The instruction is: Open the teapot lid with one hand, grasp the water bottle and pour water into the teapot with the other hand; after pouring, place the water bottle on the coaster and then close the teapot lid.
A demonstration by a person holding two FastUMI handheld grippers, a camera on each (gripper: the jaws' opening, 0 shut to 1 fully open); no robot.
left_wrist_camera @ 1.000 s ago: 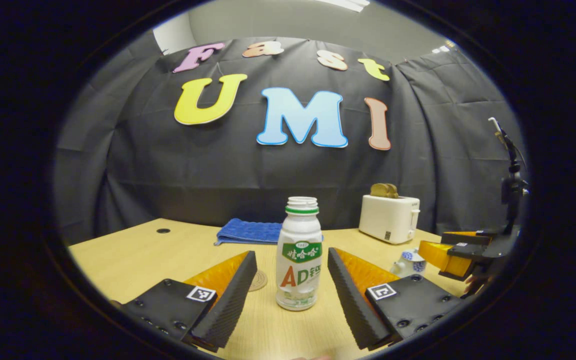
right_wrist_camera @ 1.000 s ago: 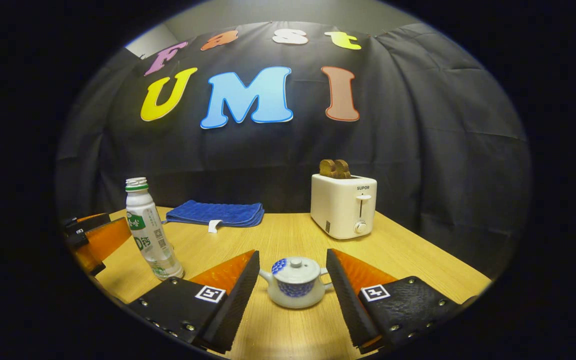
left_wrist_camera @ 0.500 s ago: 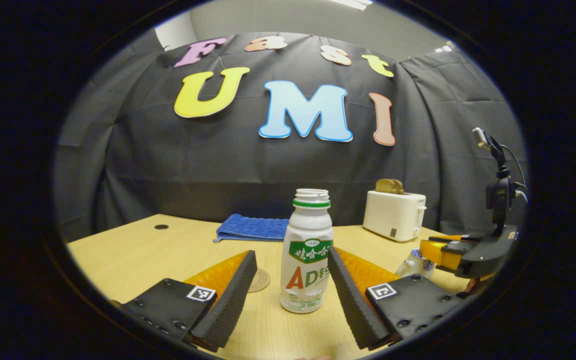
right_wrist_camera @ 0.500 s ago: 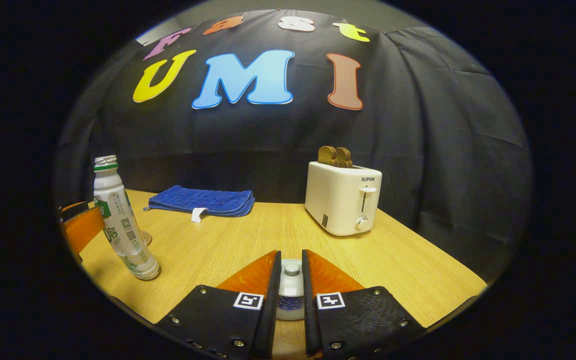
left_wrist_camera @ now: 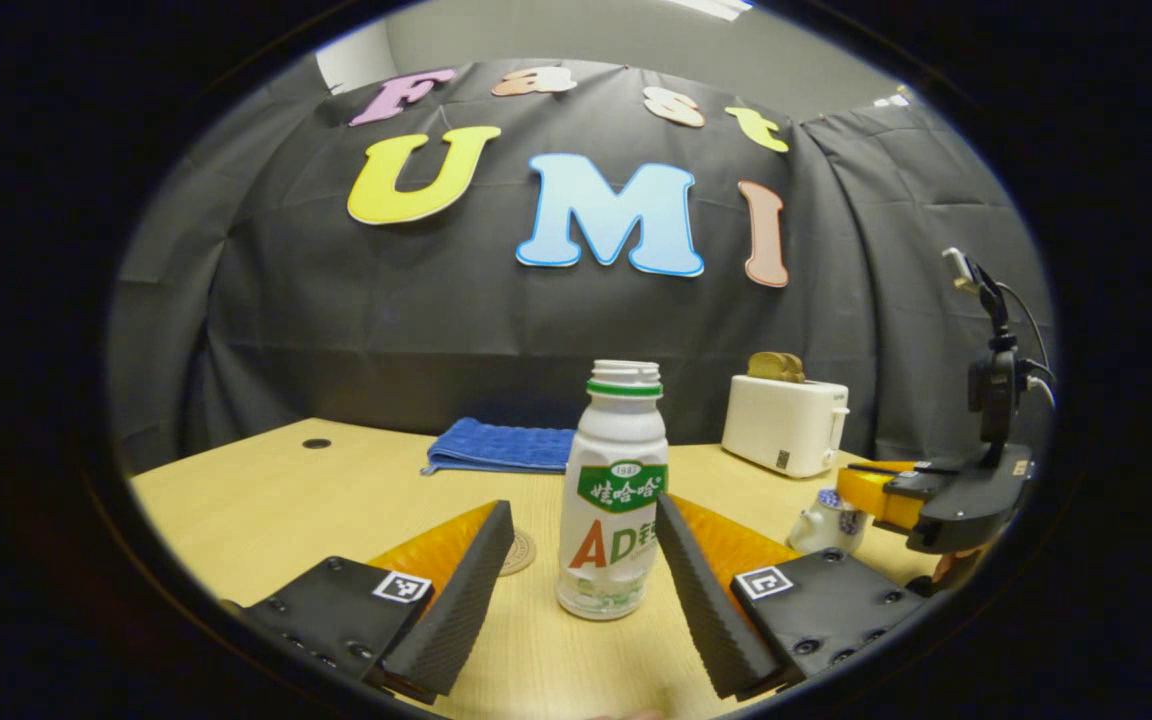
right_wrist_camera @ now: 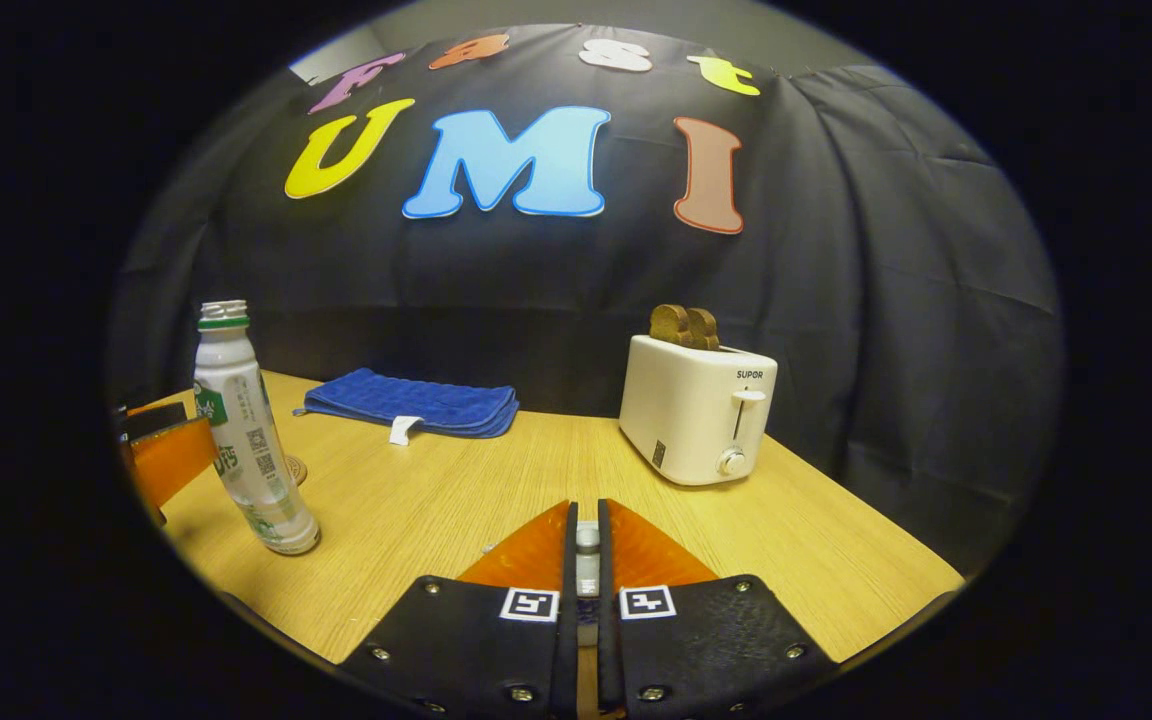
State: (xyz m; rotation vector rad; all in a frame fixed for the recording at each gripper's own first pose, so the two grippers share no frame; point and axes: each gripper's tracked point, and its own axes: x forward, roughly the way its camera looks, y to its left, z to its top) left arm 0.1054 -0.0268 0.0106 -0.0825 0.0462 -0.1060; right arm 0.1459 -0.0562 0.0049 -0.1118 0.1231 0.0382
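Observation:
An uncapped white water bottle (left_wrist_camera: 614,500) with a green neck band stands upright on the wooden table (left_wrist_camera: 266,500). My left gripper (left_wrist_camera: 583,508) is open around it; the right-hand finger is at the bottle's side and the other stands apart. A round coaster (left_wrist_camera: 517,552) lies just left of the bottle. My right gripper (right_wrist_camera: 586,520) is shut on the teapot lid's knob (right_wrist_camera: 586,545), a sliver of which shows between the fingers. From the left gripper view the small white-and-blue teapot (left_wrist_camera: 826,520) sits under that right gripper (left_wrist_camera: 886,495). The bottle (right_wrist_camera: 246,440) stands far left in the right gripper view.
A white toaster (right_wrist_camera: 701,410) with toast in it stands at the back right. A folded blue cloth (right_wrist_camera: 414,402) lies at the back by the wall. The left gripper (right_wrist_camera: 171,460) shows at the left edge beside the bottle.
My right gripper went from wide open around the teapot to shut on the lid's knob. The left gripper shifted a little, so the bottle now sits against its right-hand finger.

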